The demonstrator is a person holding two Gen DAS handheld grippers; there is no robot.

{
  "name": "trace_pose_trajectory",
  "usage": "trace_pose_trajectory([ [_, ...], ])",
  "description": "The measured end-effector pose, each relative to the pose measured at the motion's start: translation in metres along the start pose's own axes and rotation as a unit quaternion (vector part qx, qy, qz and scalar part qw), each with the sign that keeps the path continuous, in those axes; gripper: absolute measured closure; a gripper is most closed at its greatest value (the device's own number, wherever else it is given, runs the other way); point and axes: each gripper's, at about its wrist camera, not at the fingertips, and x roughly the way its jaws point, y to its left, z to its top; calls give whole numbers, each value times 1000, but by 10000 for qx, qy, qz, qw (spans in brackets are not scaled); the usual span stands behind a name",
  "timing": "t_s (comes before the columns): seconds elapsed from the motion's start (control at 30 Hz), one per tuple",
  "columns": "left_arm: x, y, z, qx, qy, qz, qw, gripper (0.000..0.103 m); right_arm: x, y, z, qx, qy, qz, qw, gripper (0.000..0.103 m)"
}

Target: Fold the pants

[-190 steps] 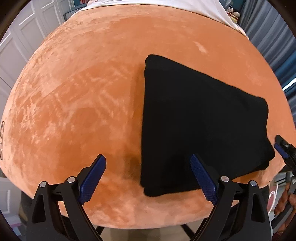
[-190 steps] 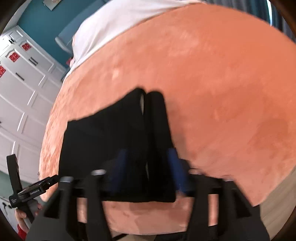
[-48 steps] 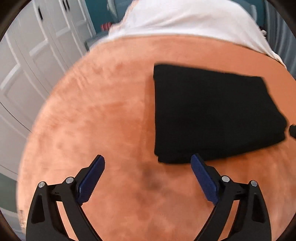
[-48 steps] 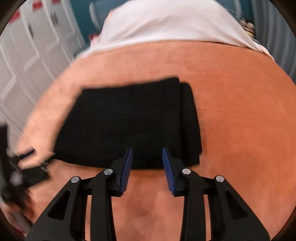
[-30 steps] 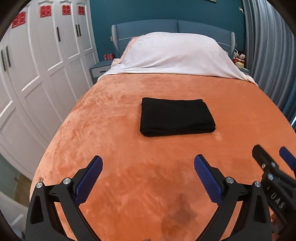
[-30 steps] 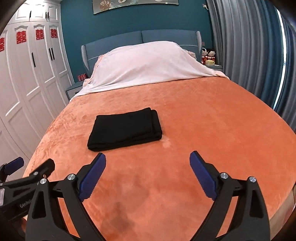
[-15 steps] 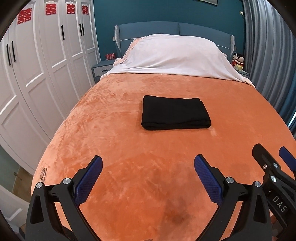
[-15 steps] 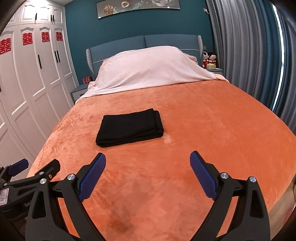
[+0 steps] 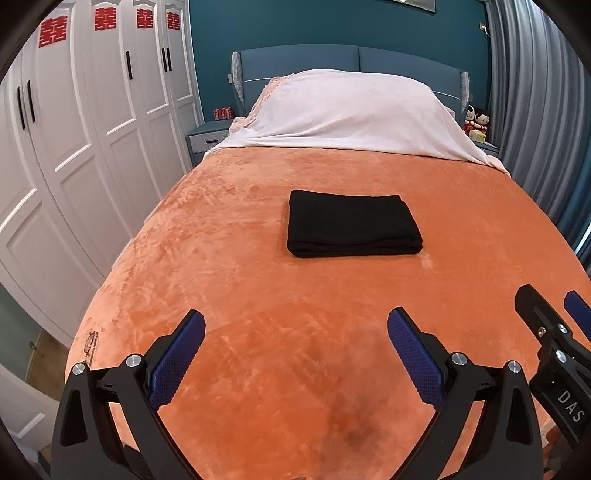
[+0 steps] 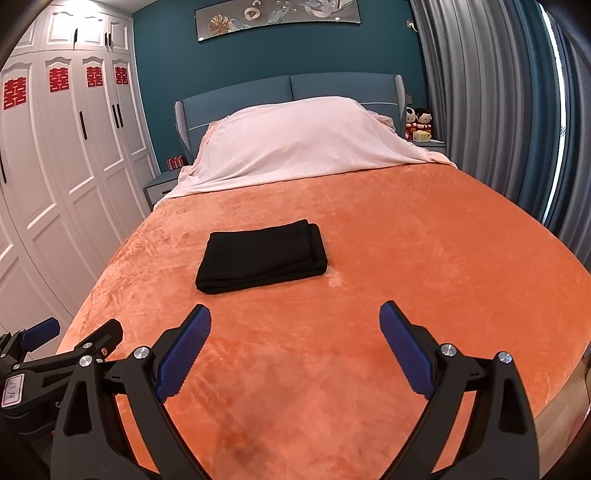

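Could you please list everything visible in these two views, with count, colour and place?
folded pants: one, black, mid-bed on the blanket
blanket: one, orange plush, covering the bed
sheet: one, white, draped over the head end
headboard: one, blue, against the teal wall
wardrobe: white doors, red paper cut-outs, left side
curtains: grey-blue, right side
dolls: two, red and white, right nightstand
wall picture: one, above the headboard
left tool: open, empty, above the near blanket
right tool: open, empty, above the near blanket
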Motion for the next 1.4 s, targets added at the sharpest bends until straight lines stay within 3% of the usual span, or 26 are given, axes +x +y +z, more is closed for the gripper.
trace_pose_trajectory([
  [1.4,-16,-4,-8,124,-68,17,9999,5,-19,3,-10,-8,-73,7,10000,12],
])
